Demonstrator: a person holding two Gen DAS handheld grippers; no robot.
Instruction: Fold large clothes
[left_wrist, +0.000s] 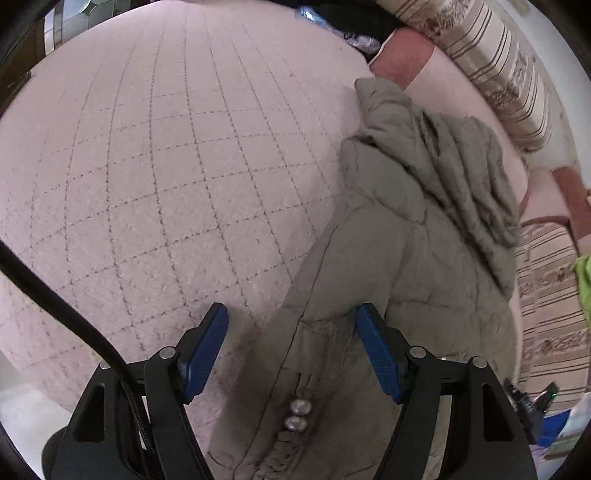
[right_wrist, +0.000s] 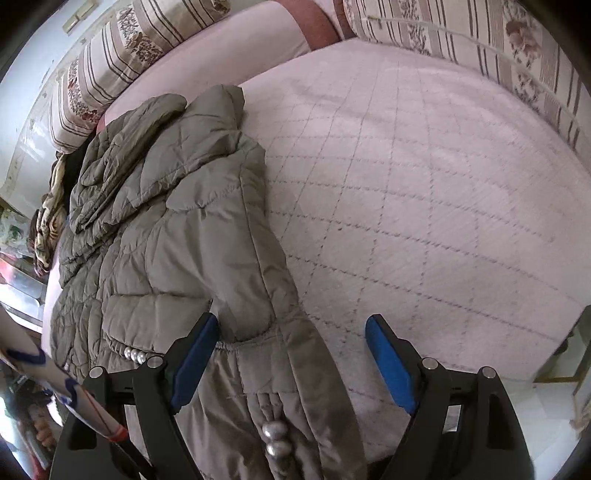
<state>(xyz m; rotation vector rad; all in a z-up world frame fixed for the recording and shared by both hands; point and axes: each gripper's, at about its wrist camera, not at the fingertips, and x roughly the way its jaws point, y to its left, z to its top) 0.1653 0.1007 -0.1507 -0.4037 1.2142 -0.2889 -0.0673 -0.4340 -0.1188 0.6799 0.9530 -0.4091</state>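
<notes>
jacket (left_wrist: 406, 240) lay lengthwise on quilt (left_wrist: 166, 166), hood end far. left gripper (left_wrist: 291, 325) and right gripper (right_wrist: 291, 332) both gaped open over it. only right view showed second bead cluster (right_wrist: 138, 355).

Open bedspread on one side, padded jacket and cushions on the other

A wide stretch of quilted bedspread (left_wrist: 155, 177) (right_wrist: 424, 192) is left bare beside the jacket (left_wrist: 399, 258) (right_wrist: 166, 229), so passage across it is unobstructed. The jacket's bunched hood (left_wrist: 461, 166) is raised at the far end. The bed's far edges are closed off by striped cushions (left_wrist: 491, 55) (right_wrist: 480, 40). The gap between the open fingers of the left gripper (left_wrist: 291, 314) and of the right gripper (right_wrist: 291, 325) is partly filled by jacket fabric.
</notes>
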